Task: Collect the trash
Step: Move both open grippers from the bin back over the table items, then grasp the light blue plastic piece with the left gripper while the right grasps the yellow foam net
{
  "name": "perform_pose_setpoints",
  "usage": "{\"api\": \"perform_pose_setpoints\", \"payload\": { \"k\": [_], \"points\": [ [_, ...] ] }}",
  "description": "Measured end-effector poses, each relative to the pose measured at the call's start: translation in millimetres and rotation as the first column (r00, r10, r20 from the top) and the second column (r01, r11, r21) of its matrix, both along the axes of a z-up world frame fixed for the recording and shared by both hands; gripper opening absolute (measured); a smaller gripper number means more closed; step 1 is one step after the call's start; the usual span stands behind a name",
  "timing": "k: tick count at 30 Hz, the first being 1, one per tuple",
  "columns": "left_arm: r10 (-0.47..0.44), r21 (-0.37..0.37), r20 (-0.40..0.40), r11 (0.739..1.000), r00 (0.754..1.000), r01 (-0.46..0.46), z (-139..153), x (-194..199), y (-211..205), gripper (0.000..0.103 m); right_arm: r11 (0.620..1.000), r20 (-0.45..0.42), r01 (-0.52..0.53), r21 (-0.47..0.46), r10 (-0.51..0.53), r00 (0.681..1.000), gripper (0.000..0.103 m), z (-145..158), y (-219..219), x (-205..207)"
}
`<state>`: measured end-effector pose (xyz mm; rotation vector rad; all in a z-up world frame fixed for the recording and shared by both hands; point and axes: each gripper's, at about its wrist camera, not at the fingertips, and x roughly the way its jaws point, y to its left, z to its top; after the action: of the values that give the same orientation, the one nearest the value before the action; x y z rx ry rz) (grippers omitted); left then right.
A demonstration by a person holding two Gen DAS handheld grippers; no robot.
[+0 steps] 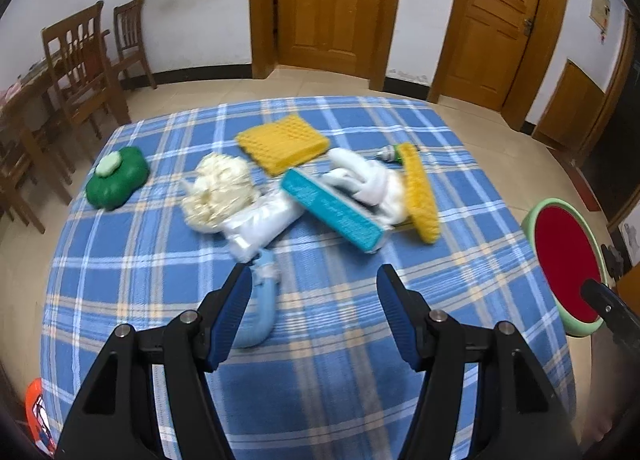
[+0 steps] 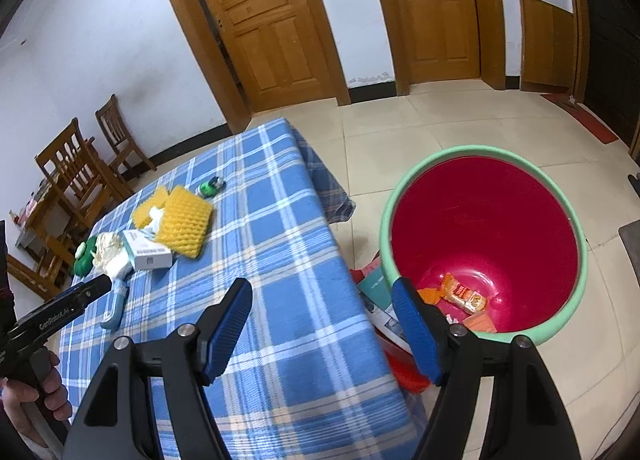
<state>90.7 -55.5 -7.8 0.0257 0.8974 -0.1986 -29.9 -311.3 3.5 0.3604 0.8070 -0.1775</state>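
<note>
Both grippers hang with jaws wide and nothing between the pads: the left gripper above the blue plaid tablecloth, the right gripper over the table's edge beside the bin. One pale blue curved handle lies on the cloth just beside the left gripper's left pad; whether they touch cannot be told. Trash lies in one cluster at mid-table: one cream fibrous wad, one clear plastic bag, one teal-and-white carton whose print is too blurred to read, one white crumpled cloth, two yellow textured pads, and one small green-and-white object behind them. One green pouch with a pale round lid sits apart on the left. One red bin with a green rim stands on the tiled floor beside the table; one orange wrapper lies on its bottom, lettering illegible. Readable writing: "GenRobot.AI" along the left gripper's body in the right wrist view. Two wooden doors and two chairs stand by the wall.
</note>
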Motion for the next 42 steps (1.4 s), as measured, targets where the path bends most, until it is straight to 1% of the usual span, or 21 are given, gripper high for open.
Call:
{"api": "perform_pose_setpoints", "payload": {
  "k": [4, 10, 17, 20, 23, 24, 26, 28, 33, 39, 42],
  "points": [
    [0.024, 0.014, -0.005, 1.000, 1.000, -0.024, -7.4, 1.3, 11.2, 0.065, 1.000, -0.017, -0.023, -0.001, 0.023, 1.000, 0.075, -4.1, 8.8, 3.8],
    [0.054, 0.016, -0.040, 0.998, 0.998, -0.053, -24.3, 7.3, 26.1, 0.065, 0.999, -0.040, -0.046, -0.005, 0.046, 0.998, 0.075, -9.2, 19.5, 8.4],
    [0.061, 0.018, -0.069, 0.998, 0.996, -0.060, -39.3, 12.5, 33.3, 0.064, 0.998, -0.069, -0.068, -0.009, 0.067, 0.995, 0.075, -15.5, 29.6, 15.7],
    [0.061, 0.009, -0.085, 0.998, 0.995, -0.060, -45.5, 14.7, 36.0, 0.057, 0.997, -0.078, -0.080, -0.017, 0.079, 0.994, 0.075, -16.8, 34.7, 19.6],
    [0.054, -0.009, -0.104, 0.998, 0.993, -0.055, -51.3, 16.9, 37.6, 0.045, 0.995, -0.087, -0.095, -0.016, 0.093, 0.992, 0.075, -17.4, 39.2, 24.9],
    [0.051, -0.013, -0.105, 0.999, 0.993, -0.052, -52.8, 17.1, 38.1, 0.040, 0.995, -0.090, -0.100, -0.017, 0.098, 0.991, 0.075, -17.5, 40.7, 27.2],
    [0.035, -0.009, -0.094, 0.999, 0.995, -0.036, -52.6, 16.6, 37.0, 0.027, 0.994, -0.094, -0.107, -0.020, 0.105, 0.990, 0.075, -17.2, 43.2, 30.6],
    [0.019, -0.023, -0.093, 0.999, 0.995, -0.022, -52.2, 16.5, 36.9, 0.017, 0.993, -0.097, -0.116, -0.020, 0.113, 0.989, 0.075, -16.7, 45.6, 34.6],
    [0.001, -0.065, -0.072, 0.998, 0.997, -0.006, -43.3, 13.5, 37.7, 0.017, 0.990, -0.097, -0.140, -0.023, 0.137, 0.986, 0.075, -13.8, 52.2, 45.1],
    [-0.004, -0.118, -0.008, 0.993, 1.000, 0.003, -15.6, 10.8, 40.8, 0.017, 0.985, -0.093, -0.169, -0.014, 0.167, 0.982, 0.075, -8.8, 59.2, 60.9],
    [-0.003, -0.131, 0.015, 0.991, 1.000, 0.005, -4.6, 15.8, 40.9, 0.017, 0.983, -0.093, -0.185, -0.009, 0.184, 0.979, 0.075, -7.0, 64.0, 71.0]
  ]
}}
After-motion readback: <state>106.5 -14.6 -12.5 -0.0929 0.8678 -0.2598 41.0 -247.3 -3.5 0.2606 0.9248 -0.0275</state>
